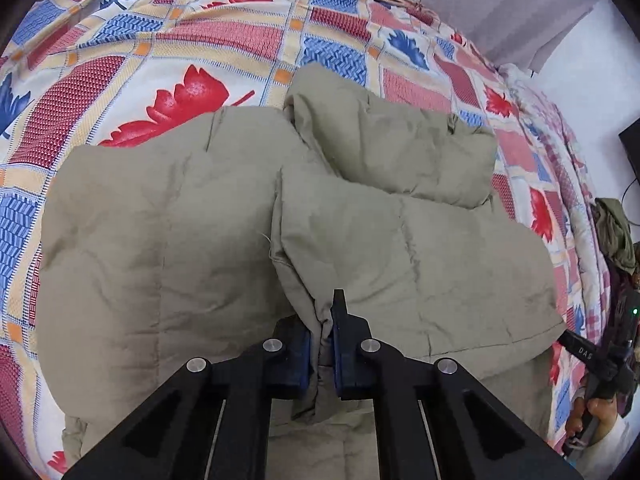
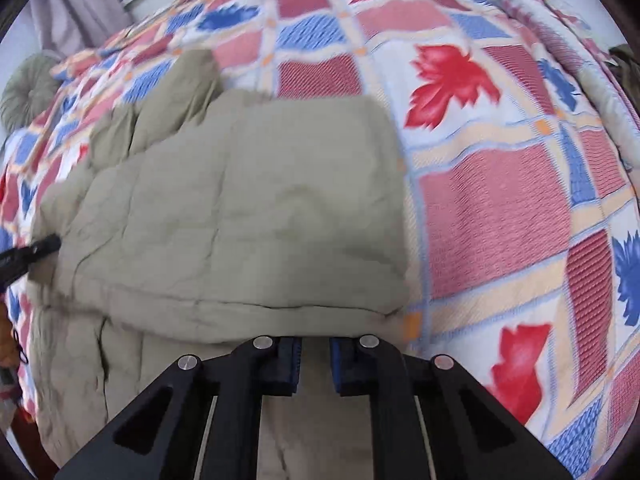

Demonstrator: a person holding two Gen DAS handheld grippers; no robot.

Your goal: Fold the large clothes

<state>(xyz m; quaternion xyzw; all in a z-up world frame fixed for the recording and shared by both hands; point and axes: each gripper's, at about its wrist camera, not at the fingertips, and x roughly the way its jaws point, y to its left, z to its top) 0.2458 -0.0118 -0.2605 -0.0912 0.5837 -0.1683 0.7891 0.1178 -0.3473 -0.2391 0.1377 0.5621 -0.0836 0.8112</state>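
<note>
A khaki padded jacket (image 1: 180,240) lies spread on a bed, with a sleeve (image 1: 400,148) folded across its top. My left gripper (image 1: 324,320) points down and is shut on a raised fold of the jacket near its middle front edge. In the right wrist view the jacket (image 2: 240,208) is blurred. My right gripper (image 2: 316,356) has its pads close together on the jacket's near edge, and an upper layer of fabric hides the tips. The right gripper (image 1: 576,346) shows at the jacket's right corner, held by a hand (image 1: 600,408). The left gripper's tip (image 2: 40,248) shows at the jacket's left edge.
The bed wears a patchwork cover (image 1: 180,40) with red and blue leaves, also seen as the cover (image 2: 500,200) to the right of the jacket. A grey curtain (image 1: 500,0) hangs behind. A round cushion (image 2: 28,88) lies far left. Dark clothes (image 1: 616,228) are piled beside the bed.
</note>
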